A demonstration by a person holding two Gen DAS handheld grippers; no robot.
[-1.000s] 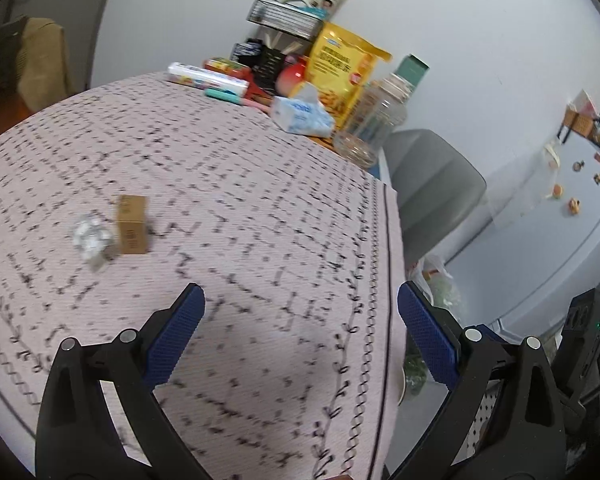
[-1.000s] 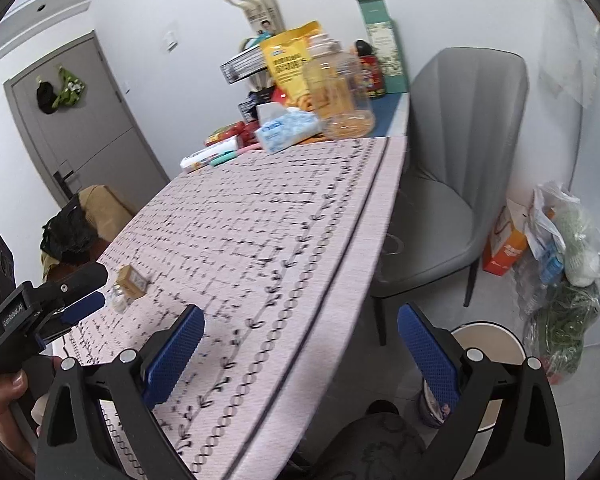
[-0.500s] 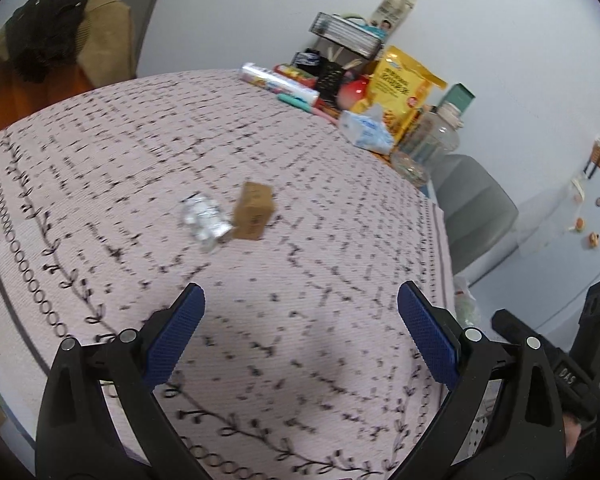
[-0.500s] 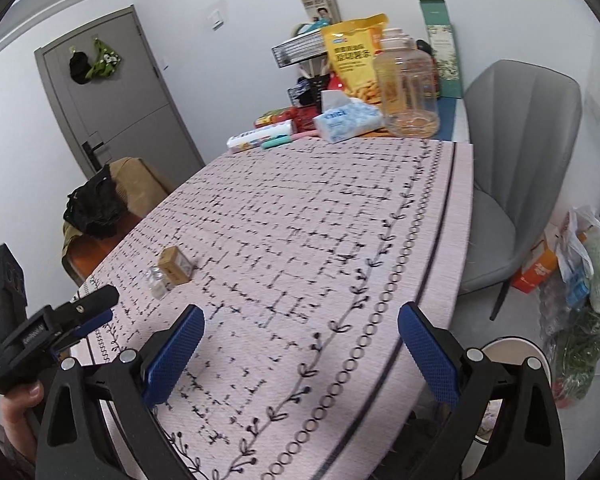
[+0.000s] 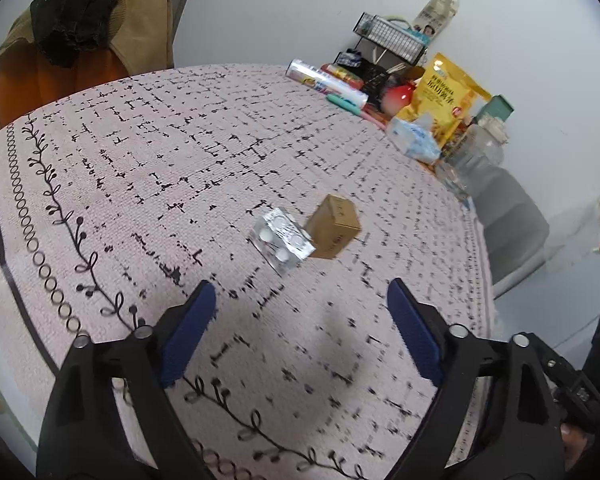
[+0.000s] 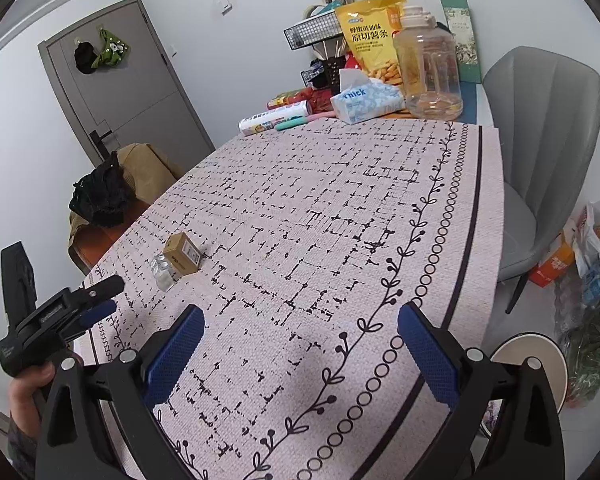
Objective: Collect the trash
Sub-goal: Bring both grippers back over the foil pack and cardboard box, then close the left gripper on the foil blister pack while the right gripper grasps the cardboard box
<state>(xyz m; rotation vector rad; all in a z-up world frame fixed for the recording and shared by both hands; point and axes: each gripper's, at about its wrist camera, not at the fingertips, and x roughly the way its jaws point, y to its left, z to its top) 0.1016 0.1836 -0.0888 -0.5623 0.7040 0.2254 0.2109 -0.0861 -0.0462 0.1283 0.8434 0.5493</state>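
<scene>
Blue-padded left claw [image 5: 300, 300] closing, empty, near blister pack [image 5: 283, 239].

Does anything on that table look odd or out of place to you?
Two bits of litter sit alone mid-table, on the patterned tablecloth: a used foil pill blister and a small brown cardboard box right beside it. Everything else is stacked at the far end by the wall. Nothing looks spilled or broken.

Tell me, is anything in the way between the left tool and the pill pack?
Nothing visible is. Only bare tablecloth lies between the left tool and the pill pack. The small brown box sits beside the pack on its far side, not in front. The tool's jaws are closing with nothing between them yet.
</scene>
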